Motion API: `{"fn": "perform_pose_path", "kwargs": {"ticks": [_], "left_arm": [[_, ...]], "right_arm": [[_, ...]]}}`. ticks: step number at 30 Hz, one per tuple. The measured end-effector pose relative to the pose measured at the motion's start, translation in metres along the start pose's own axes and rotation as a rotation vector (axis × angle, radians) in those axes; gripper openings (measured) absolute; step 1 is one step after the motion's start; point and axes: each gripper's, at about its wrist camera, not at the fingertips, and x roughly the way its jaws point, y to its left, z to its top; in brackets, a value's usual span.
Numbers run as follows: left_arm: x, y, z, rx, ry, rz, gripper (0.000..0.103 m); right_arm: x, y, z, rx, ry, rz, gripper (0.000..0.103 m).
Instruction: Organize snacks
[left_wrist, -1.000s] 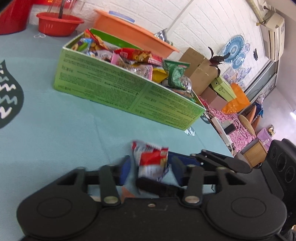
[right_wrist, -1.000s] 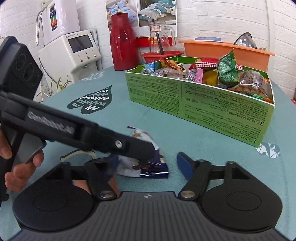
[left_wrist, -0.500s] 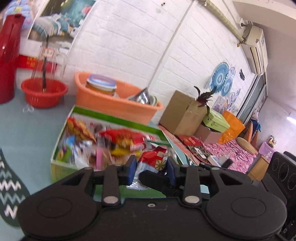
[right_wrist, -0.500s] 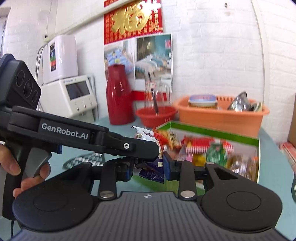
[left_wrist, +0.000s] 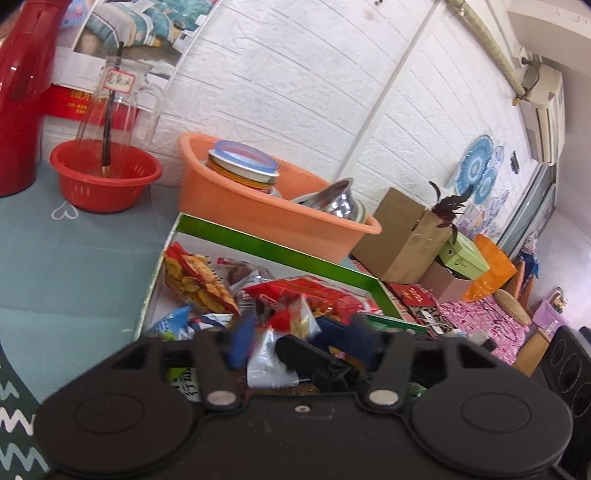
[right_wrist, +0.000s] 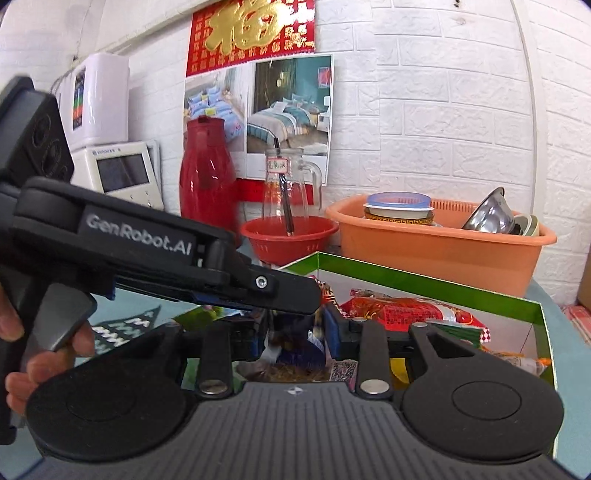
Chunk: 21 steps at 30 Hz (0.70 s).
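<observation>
The green snack box (left_wrist: 277, 251) lies open below both grippers, filled with several packets. My left gripper (left_wrist: 301, 343) hangs over the box's near end, its jaws opening wide. A red-and-white snack packet (left_wrist: 291, 325) sits loose between its blue pads, touching neither. One black finger (left_wrist: 314, 363) of the right gripper crosses just under it. In the right wrist view the box's rim (right_wrist: 424, 284) shows behind my right gripper (right_wrist: 295, 332), whose jaws are opening. A dark blue packet (right_wrist: 295, 354) sags low between them, blurred. The left gripper's finger (right_wrist: 288, 291) crosses in front, held by a hand (right_wrist: 22, 369).
Behind the box stand an orange basin (left_wrist: 258, 206) with bowls and a red basket (left_wrist: 107, 184) holding a glass pitcher. A red thermos (left_wrist: 22, 92) stands at the far left. Teal tablecloth (left_wrist: 74, 266) lies left of the box. Cardboard boxes (left_wrist: 402, 236) sit beyond the table.
Both grippers lifted their packets off the tablecloth and carried them over the green box. The left jaws have sprung wide and let go of the red-and-white packet; the blue packet has dropped lower.
</observation>
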Motion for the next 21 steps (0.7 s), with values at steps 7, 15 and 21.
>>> {"fn": "perform_pose_path", "kwargs": {"ticks": [7, 15, 21], "left_arm": [[-0.015, -0.004, -0.004, 0.036, -0.047, 0.147, 0.103], [-0.064, -0.035, -0.022, 0.079, -0.085, 0.215, 0.103], [-0.108, -0.069, -0.05, 0.089, -0.107, 0.326, 0.103]], "right_arm": [[-0.019, 0.006, -0.002, -0.063, -0.056, -0.056, 0.103], [-0.086, 0.013, -0.007, -0.011, 0.031, -0.129, 0.103], [-0.143, 0.01, -0.03, 0.081, 0.127, -0.235, 0.103]]}}
